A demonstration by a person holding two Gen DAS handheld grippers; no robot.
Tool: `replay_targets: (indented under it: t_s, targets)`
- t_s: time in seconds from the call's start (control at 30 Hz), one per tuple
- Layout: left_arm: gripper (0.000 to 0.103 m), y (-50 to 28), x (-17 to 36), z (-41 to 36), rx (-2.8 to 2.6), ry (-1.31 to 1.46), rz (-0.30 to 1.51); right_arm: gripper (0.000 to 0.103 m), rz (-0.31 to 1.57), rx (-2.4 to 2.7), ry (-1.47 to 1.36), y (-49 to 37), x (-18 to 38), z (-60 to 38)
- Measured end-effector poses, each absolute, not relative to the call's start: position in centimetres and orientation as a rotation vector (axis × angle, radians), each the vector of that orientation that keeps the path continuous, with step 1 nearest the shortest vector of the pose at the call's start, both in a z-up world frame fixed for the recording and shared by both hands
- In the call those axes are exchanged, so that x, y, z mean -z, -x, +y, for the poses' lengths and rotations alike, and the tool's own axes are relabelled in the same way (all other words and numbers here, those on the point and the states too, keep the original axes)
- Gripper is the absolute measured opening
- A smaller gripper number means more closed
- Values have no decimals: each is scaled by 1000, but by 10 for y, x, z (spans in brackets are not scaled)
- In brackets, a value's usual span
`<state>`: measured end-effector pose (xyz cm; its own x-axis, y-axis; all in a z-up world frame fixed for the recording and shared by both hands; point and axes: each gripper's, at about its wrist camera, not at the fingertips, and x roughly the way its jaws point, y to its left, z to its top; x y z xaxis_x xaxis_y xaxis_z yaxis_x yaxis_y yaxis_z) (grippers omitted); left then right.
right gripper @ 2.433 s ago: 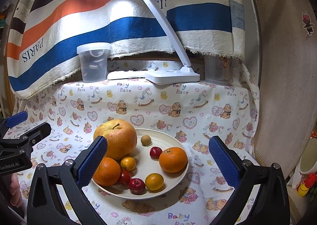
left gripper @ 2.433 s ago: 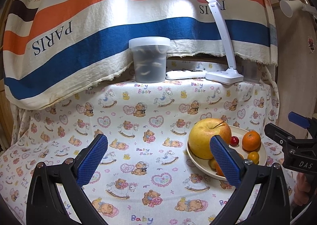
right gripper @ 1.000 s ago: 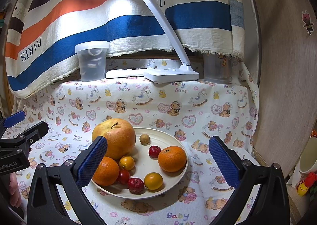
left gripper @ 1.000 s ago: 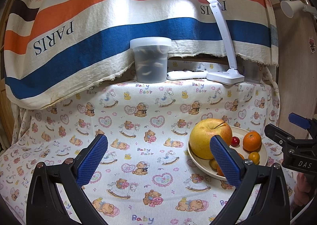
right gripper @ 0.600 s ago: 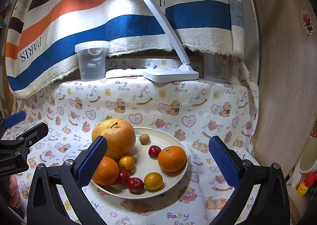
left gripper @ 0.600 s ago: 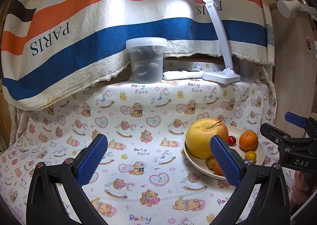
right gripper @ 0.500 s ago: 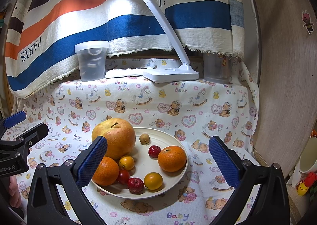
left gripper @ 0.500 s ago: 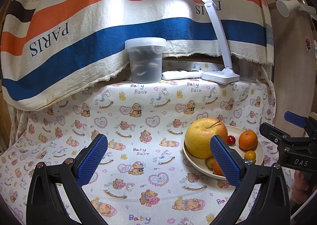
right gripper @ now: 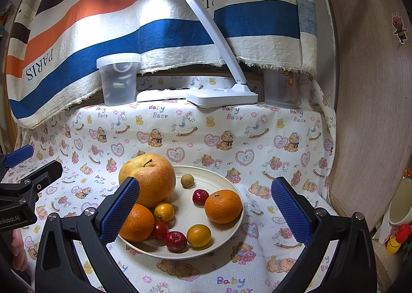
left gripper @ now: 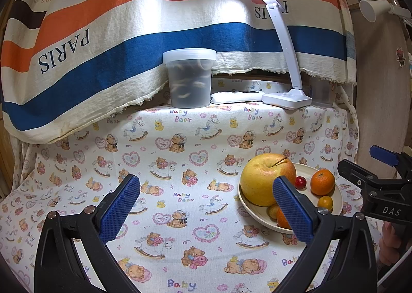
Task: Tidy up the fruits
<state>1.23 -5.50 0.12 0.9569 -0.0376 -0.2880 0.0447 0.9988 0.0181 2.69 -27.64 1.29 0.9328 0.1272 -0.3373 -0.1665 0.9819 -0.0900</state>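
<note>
— Hovering low over a cloth-covered table [right gripper: 283,138], two hand-held tools face a plate [right gripper: 231,184] of fruit. How are they posed?

— The right gripper [right gripper: 206,211] is held level just in front of the plate, pointing straight at it; the left gripper [left gripper: 206,209] sits beside it, aimed at bare cloth with the plate off to its right. Part of a hand [left gripper: 388,244] shows under the right tool's black frame.

— Materials and shapes?

— The fingers [right gripper: 119,209] carry blue, finely dimpled pads on black frames with silver bolts. The plate is round, shallow and cream-coloured. It holds a big yellow-red apple [right gripper: 148,179] with a stem, two dimpled oranges [right gripper: 223,206], a small brown round fruit [right gripper: 187,180], and smooth little red and yellow ones. The cloth is printed with bears and hearts. Behind stand a lidded frosted tub [right gripper: 119,79], a white desk lamp [right gripper: 219,81] and a striped hanging [right gripper: 167,32].

— And the jaws?

— Both tools are spread wide and grip nothing. From the right wrist view its left pad overlaps the apple and the nearer orange, but I cannot tell whether it touches them. All the fruit lies on the plate.
</note>
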Motion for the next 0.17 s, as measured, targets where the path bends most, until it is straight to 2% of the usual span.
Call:
replay_targets:
  t_s: [0.17]
  targets:
    - [102,-12,-1,-55,42,-25,291,103,337,-150,118,-27,-13,-276]
